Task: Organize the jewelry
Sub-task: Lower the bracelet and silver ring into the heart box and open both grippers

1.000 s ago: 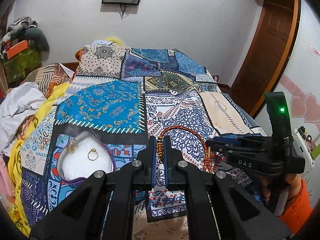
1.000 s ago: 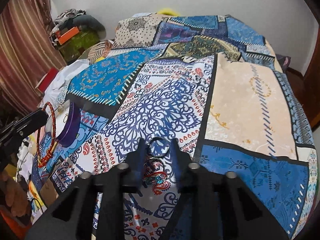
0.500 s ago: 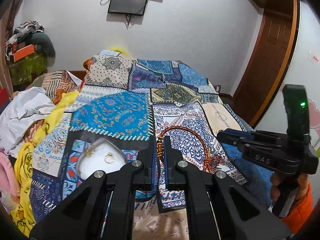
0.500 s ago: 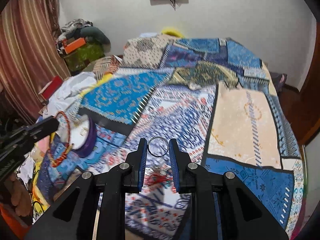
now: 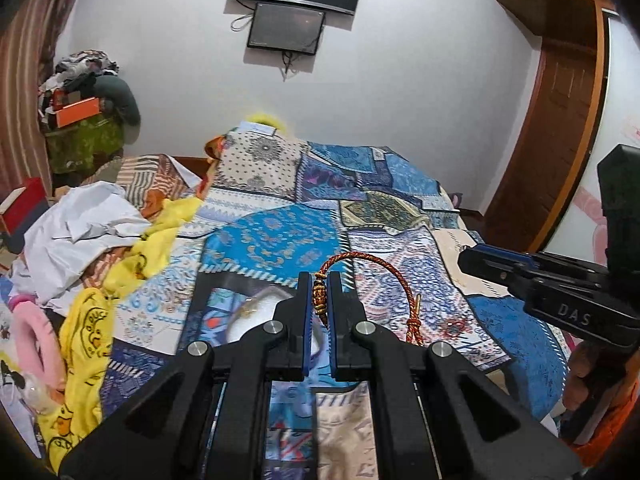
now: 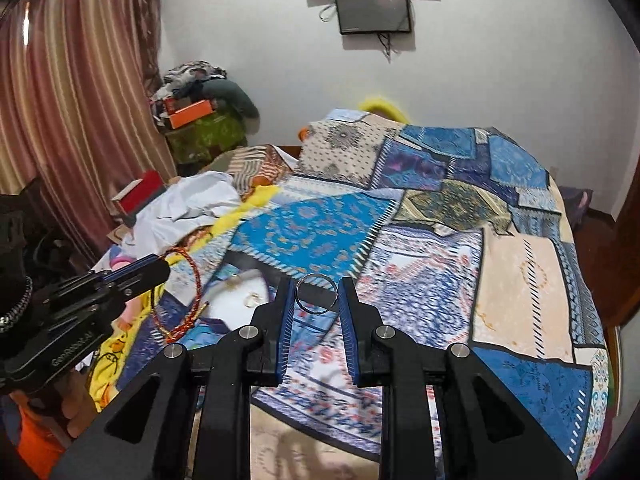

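My left gripper (image 5: 319, 286) is shut on a red-and-gold braided cord bracelet (image 5: 376, 268), held up above the bed; its loop hangs to the right. The same bracelet (image 6: 192, 300) shows in the right wrist view, dangling from the left gripper (image 6: 158, 270). My right gripper (image 6: 316, 292) is shut on a thin silver ring bangle (image 6: 316, 294), lifted off the bedspread. A white heart-shaped jewelry box with a purple rim (image 6: 240, 300) lies on the bed below, with gold rings (image 6: 251, 299) in it. In the left wrist view the box (image 5: 256, 316) is partly hidden behind my fingers.
A patchwork bedspread (image 6: 440, 220) covers the bed. White and yellow clothes (image 5: 100, 240) pile on its left side. Screens hang on the far wall (image 5: 288, 28). A wooden door (image 5: 560, 120) stands at right, curtains (image 6: 72, 100) at left.
Both grippers have lifted up and tilted back from the bedspread with their jewelry. More of the wall and screens now shows; the box sits lower and nearer my fingers.
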The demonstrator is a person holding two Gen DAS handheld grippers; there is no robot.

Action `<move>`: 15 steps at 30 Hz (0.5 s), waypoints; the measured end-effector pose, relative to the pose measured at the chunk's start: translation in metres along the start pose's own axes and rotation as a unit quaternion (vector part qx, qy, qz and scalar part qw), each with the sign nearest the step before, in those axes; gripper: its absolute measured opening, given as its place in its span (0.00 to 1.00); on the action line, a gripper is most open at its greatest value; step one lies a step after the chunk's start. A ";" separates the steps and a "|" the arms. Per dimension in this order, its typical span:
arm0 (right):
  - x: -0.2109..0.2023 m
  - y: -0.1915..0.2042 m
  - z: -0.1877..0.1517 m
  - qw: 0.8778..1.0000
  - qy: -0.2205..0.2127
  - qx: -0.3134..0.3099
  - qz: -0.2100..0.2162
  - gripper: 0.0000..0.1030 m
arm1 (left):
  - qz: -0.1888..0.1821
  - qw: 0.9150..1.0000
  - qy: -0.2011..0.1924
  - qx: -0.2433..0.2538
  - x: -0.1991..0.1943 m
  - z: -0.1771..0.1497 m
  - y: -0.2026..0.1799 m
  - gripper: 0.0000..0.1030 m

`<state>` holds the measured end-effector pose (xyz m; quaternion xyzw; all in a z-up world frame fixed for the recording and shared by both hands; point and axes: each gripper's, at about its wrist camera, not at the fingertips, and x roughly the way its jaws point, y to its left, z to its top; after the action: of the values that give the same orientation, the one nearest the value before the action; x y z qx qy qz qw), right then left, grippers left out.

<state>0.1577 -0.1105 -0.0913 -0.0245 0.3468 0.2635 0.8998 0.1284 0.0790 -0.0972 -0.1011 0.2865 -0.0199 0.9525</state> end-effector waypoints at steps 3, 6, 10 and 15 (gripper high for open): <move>0.003 0.011 0.001 1.000 -0.002 -0.004 0.008 0.19 | 0.011 1.000 -0.002 -0.004 -0.002 -0.001 0.011 0.05; 0.008 0.020 0.001 1.000 -0.001 -0.007 0.017 0.19 | 0.020 1.000 0.001 -0.010 0.000 -0.002 0.023 0.05; 0.021 0.030 0.002 1.000 0.006 -0.009 0.029 0.19 | 0.032 0.999 0.010 -0.016 0.008 -0.005 0.037 0.05; 0.037 0.038 0.003 0.999 0.016 -0.011 0.039 0.20 | 0.042 0.998 0.028 -0.023 0.026 -0.009 0.052 0.05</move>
<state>0.1635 -0.0601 -0.1073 -0.0248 0.3591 0.3021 0.8827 0.1438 0.1256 -0.1292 -0.1104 0.3175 0.0235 0.9415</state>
